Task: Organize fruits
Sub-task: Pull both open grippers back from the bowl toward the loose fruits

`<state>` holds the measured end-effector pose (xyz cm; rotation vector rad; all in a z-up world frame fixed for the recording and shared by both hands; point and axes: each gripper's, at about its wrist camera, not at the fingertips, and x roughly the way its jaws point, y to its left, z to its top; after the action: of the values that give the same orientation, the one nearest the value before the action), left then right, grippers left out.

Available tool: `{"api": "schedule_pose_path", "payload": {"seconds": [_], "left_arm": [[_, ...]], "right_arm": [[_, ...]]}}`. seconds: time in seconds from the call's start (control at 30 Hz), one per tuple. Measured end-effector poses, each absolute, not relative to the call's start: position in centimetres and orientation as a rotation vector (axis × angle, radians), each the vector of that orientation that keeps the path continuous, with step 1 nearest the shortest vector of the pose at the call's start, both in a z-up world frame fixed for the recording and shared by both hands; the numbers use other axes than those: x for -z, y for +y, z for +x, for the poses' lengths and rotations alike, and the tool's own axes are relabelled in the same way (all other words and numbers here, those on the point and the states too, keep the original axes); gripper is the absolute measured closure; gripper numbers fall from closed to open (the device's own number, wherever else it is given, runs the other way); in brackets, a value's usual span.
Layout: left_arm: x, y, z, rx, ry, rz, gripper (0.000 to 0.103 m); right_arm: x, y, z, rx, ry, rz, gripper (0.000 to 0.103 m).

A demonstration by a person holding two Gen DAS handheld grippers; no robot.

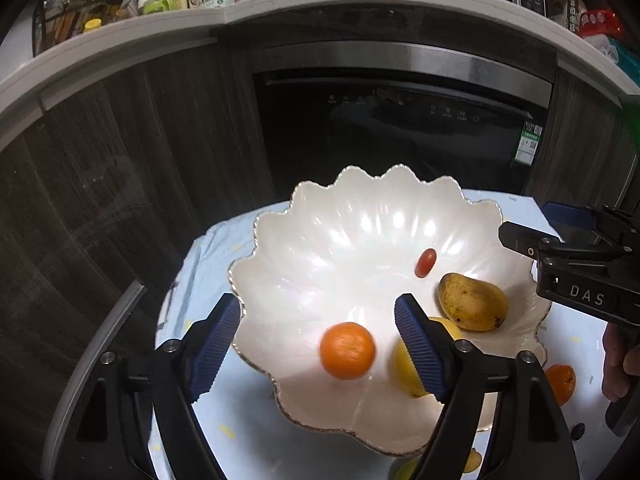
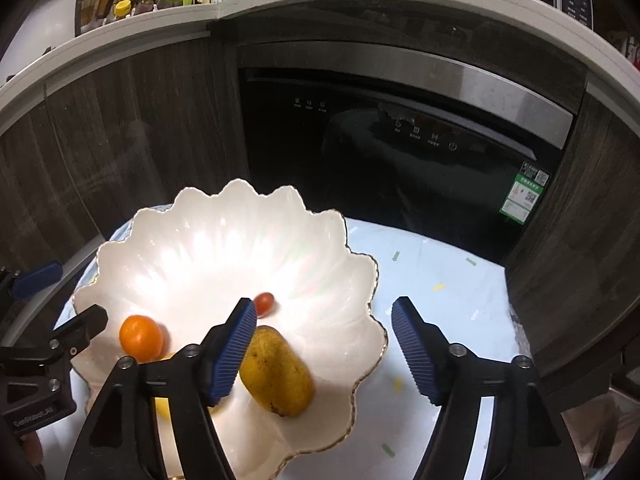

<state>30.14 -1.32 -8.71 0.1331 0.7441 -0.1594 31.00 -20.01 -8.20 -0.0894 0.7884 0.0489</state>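
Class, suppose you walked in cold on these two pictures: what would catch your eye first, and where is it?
The big white scalloped bowl on the pale tablecloth stands out first. Inside it lie an orange, a spotted mango and a small red tomato. The left gripper and the right gripper hang open over it, with a dark oven behind.

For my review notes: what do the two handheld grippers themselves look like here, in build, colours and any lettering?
Both are black, angular two-finger tools. The left gripper and right gripper each have blue ribbed pads on their fingers and silver screw heads at the joints. Seen from the side, the right gripper's body bears white "DAS" lettering; the left's bears "GenRobot.AI". No cables or sleeves show.
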Motion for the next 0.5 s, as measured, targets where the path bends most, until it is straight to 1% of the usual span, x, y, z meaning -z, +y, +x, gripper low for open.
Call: {"api": "schedule_pose_path", "payload": {"seconds": [0.2, 0.5], "left_arm": [[7.2, -1.4, 28.7, 0.163, 0.724, 0.136, 0.020], [5.2, -1.3, 25.9, 0.162, 0.690, 0.135, 0.020]], "right_arm": [[6.5, -20.0, 29.4, -0.045, 0.759, -0.079, 0.031], [4.5, -20.1, 26.8, -0.036, 0.728, -0.072, 0.031]]}}
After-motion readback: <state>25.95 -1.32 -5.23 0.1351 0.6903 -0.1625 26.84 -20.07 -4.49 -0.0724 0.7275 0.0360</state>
